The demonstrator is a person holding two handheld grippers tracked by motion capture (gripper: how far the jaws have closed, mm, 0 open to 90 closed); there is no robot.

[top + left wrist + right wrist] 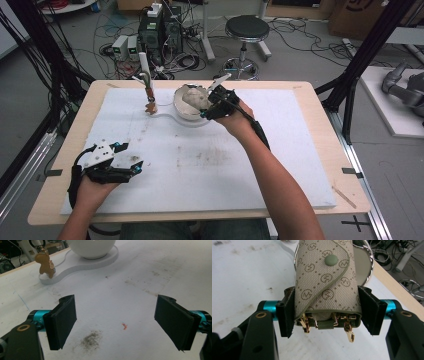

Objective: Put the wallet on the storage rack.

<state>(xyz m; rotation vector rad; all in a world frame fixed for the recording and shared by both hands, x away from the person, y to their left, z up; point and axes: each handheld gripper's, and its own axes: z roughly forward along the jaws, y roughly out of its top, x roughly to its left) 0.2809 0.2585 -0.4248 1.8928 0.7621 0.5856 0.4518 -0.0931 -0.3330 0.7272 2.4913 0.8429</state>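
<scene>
A beige monogrammed key pouch point(324, 277) with a green snap button and gold key hooks at its lower end sits between the black pads of my right gripper point(327, 312), which is shut on it. In the high view my right gripper point(207, 107) holds the pouch at the rim of a round bowl point(181, 106) on a white base. The bowl's chrome rim point(369, 265) shows behind the pouch. My left gripper point(132, 157) rests low at the near left of the white board. Its jaws stand wide open with nothing between them point(115, 317).
A small brown figurine point(150, 106) point(46, 265) stands on the narrow end of the bowl's white base point(82, 263). The white board point(280, 165) carries dirt smudges point(91, 340) and a tiny orange scrap point(124, 326). A stool point(246, 30) and cables lie beyond the table.
</scene>
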